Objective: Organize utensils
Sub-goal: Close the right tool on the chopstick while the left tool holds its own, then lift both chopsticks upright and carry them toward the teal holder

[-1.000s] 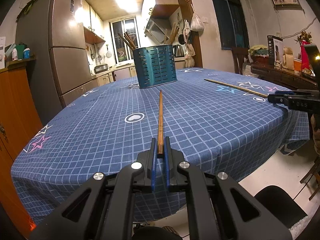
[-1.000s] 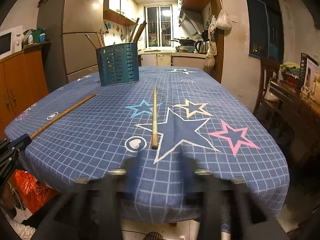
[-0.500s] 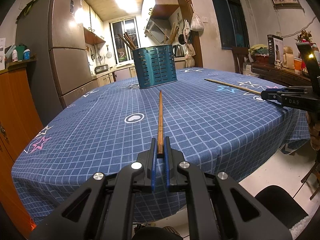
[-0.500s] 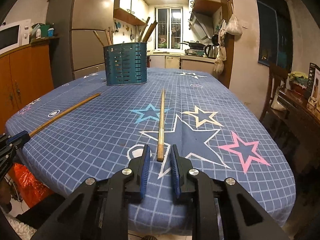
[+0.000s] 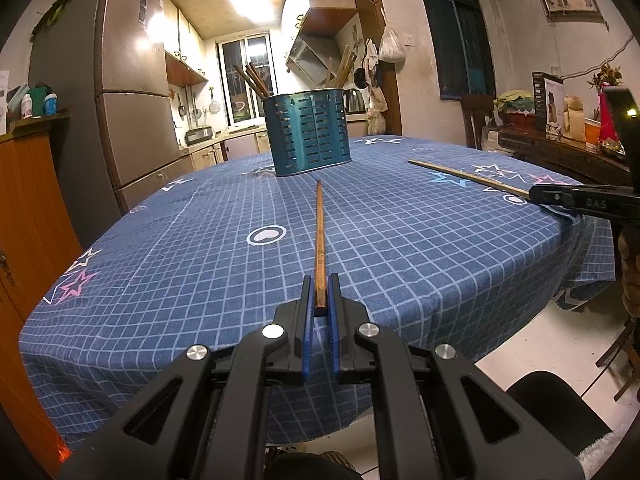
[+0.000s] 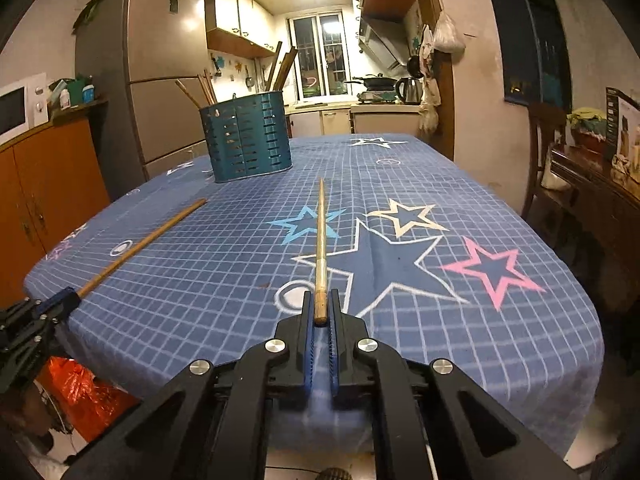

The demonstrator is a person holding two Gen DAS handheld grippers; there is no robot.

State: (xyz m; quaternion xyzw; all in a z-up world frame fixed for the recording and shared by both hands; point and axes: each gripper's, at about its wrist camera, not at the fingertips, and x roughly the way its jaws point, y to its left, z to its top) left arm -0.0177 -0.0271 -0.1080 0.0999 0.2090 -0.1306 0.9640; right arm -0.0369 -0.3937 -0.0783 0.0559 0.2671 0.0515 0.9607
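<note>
Two grippers: each clamps one chopstick's near end for lifting.
Left gripper [image 5: 320,300]: pinching dark chopstick [image 5: 319,236].
Right gripper [image 6: 320,312]: pinching pale chopstick [image 6: 320,248].
Holder [image 5: 308,134]: twelve o'clock, chopsticks' likely destination.

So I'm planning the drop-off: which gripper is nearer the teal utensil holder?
Too close to call. The left gripper faces the holder head-on; the right gripper has it ahead, left.

On the tabletop [image 6: 520,340] the utensil holder [image 6: 248,138] stands at the far end (more sticks stand in it). Nearer, two chopsticks lie apart: the left chopstick [image 6: 140,246] and the right chopstick [image 6: 320,248].
</note>
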